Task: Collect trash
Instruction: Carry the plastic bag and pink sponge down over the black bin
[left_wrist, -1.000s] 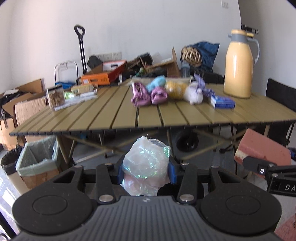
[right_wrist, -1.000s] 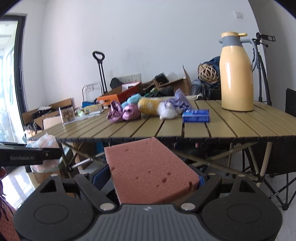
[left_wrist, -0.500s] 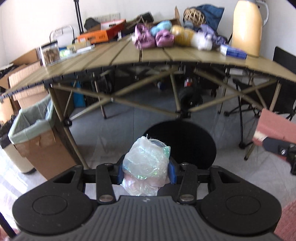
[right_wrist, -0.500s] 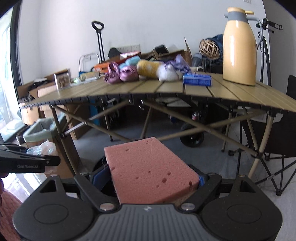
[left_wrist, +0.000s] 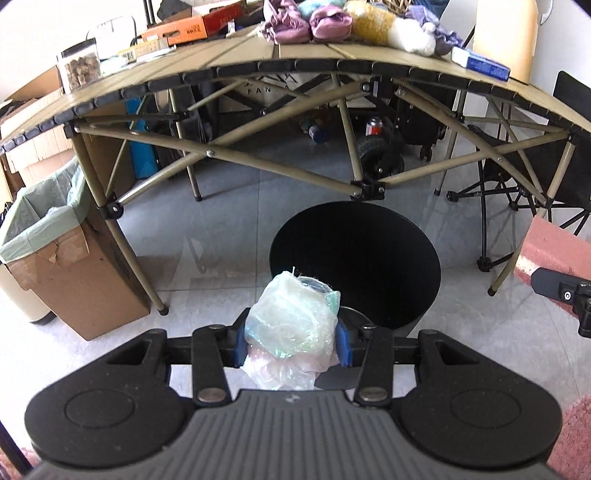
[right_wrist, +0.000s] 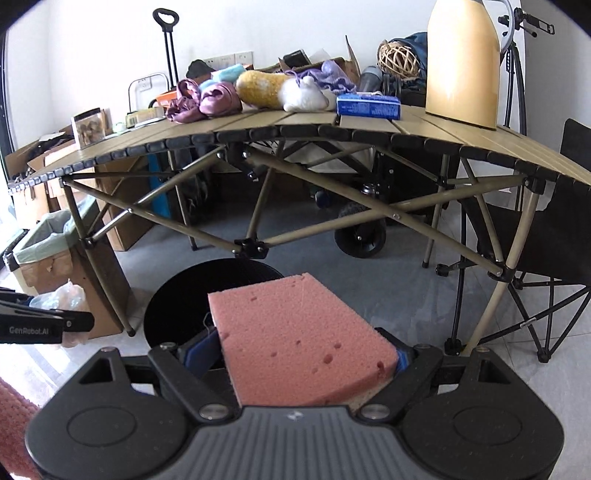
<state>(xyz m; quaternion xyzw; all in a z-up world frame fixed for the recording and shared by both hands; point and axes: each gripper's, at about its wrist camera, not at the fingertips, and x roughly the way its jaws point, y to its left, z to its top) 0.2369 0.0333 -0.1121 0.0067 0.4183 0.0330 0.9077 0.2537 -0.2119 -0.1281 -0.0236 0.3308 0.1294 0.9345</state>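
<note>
Crinkled clear plastic: a wadded bag (left_wrist: 291, 325), pinched between the blue pads of the left tool (left_wrist: 291, 341), which is clamped on it. Left wrist view: the wad hangs over the near rim of the black round bin (left_wrist: 417, 295), which stands on the floor in front of the folding surface (left_wrist: 332, 66); the bin mouth lies just beyond the wad. A lined cardboard box (left_wrist: 74, 273) stands well to the left of the bin. The pink sponge (left_wrist: 550, 251) shows to the right of the bin. Right wrist view: the right tool (right_wrist: 295, 354) is gripped on the pink sponge (right_wrist: 295, 332), held near the bin's (right_wrist: 177, 295) right-hand rim, the bin mouth partly hidden behind the sponge. The left tool with its plastic wad (right_wrist: 66, 299) shows at the bin's left. Handling note, as judgement: carry each piece forward until it is fully over the dark opening, not the rim, before letting go; the plastic is light and may cling to a pad, so spread the jaws wide. The sponge should drop cleanly once centred over the bin.
</note>
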